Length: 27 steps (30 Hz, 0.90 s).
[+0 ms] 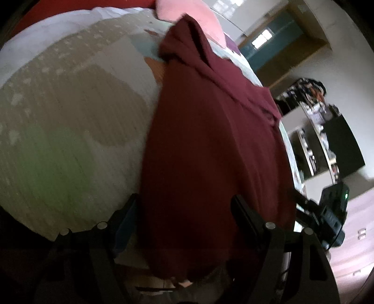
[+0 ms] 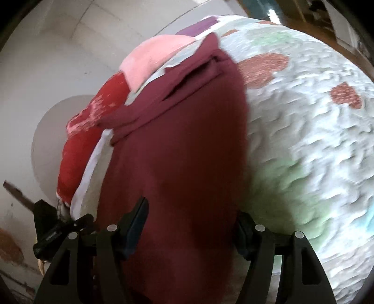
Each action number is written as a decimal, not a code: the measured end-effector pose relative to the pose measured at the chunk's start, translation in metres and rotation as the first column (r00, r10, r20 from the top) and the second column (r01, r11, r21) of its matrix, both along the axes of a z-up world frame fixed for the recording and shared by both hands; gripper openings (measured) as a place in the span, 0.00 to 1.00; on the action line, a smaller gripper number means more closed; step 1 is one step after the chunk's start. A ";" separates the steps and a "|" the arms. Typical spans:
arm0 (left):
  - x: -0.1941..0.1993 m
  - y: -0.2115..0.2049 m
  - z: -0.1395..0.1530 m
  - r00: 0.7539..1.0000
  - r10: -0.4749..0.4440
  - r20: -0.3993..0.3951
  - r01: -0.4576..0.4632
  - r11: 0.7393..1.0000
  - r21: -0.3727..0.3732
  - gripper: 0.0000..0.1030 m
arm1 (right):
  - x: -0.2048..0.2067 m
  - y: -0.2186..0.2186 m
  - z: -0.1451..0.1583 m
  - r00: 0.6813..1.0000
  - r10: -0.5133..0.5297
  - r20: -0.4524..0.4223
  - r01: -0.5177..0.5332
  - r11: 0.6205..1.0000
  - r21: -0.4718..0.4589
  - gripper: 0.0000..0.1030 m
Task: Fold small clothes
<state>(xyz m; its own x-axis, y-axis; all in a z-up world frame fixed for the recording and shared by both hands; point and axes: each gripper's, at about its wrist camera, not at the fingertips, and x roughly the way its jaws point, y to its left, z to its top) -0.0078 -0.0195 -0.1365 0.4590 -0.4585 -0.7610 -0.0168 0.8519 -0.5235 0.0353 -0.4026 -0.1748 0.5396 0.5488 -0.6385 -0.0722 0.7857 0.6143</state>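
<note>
A maroon garment lies stretched out on a bed covered by a white quilt with coloured patches. It also shows in the right wrist view, its collar end far from me. My left gripper is open, its two fingers wide apart on either side of the garment's near end. My right gripper is open too, its fingers straddling the near end of the same garment. The other gripper shows at the right in the left wrist view, and at the lower left in the right wrist view.
A pink pillow and a red pillow lie at the far end of the bed. Shelves with clutter and a dark screen stand to the right, beyond the bed's edge. A pale wall is at the left.
</note>
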 end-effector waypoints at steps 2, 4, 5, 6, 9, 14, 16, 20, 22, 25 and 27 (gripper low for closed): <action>-0.005 -0.011 -0.003 1.000 -0.023 -0.004 0.023 1.000 0.007 0.75 | -0.007 0.004 -0.003 1.000 0.021 -0.004 -0.020 0.999 0.045 0.68; -0.007 -0.019 -0.006 0.999 -0.042 -0.006 0.042 0.998 0.036 0.75 | -0.016 0.005 -0.006 0.999 0.034 -0.010 -0.033 0.996 0.079 0.68; -0.007 -0.021 -0.005 0.999 -0.044 -0.007 0.044 0.998 0.047 0.72 | -0.021 0.006 -0.008 0.999 0.043 -0.015 -0.041 0.995 0.091 0.66; -0.007 -0.021 -0.004 0.999 -0.036 -0.010 0.037 0.998 0.054 0.63 | -0.027 0.008 -0.011 0.999 0.047 -0.021 -0.045 0.995 0.092 0.64; -0.004 -0.011 -0.005 0.998 0.011 -0.063 -0.008 0.999 0.043 0.10 | -0.041 0.013 -0.017 0.998 0.051 -0.038 -0.048 0.996 0.070 0.52; -0.008 0.006 0.016 0.998 0.040 -0.052 -0.042 0.998 -0.042 0.09 | -0.039 0.003 -0.017 0.996 0.025 -0.085 -0.019 0.997 0.070 0.12; -0.014 0.007 0.034 1.000 0.028 -0.006 -0.028 0.998 -0.048 0.09 | -0.042 0.001 -0.008 0.998 0.023 -0.062 -0.018 0.997 0.072 0.12; -0.032 0.003 0.057 0.999 0.002 0.054 0.000 1.000 -0.031 0.09 | -0.050 -0.001 0.013 0.999 0.029 -0.023 -0.027 0.996 0.089 0.11; -0.044 0.002 0.059 0.998 -0.014 0.062 0.016 0.999 -0.036 0.09 | -0.058 -0.002 0.021 0.999 0.046 -0.013 -0.045 0.995 0.094 0.11; -0.069 0.005 0.057 0.998 -0.034 0.053 0.036 0.999 -0.030 0.09 | -0.085 -0.001 0.026 0.996 0.089 -0.017 -0.088 0.993 0.077 0.11; -0.080 0.010 0.052 0.999 -0.033 0.035 0.035 0.999 -0.037 0.09 | -0.099 0.004 0.021 0.994 0.106 -0.040 -0.103 0.992 0.075 0.11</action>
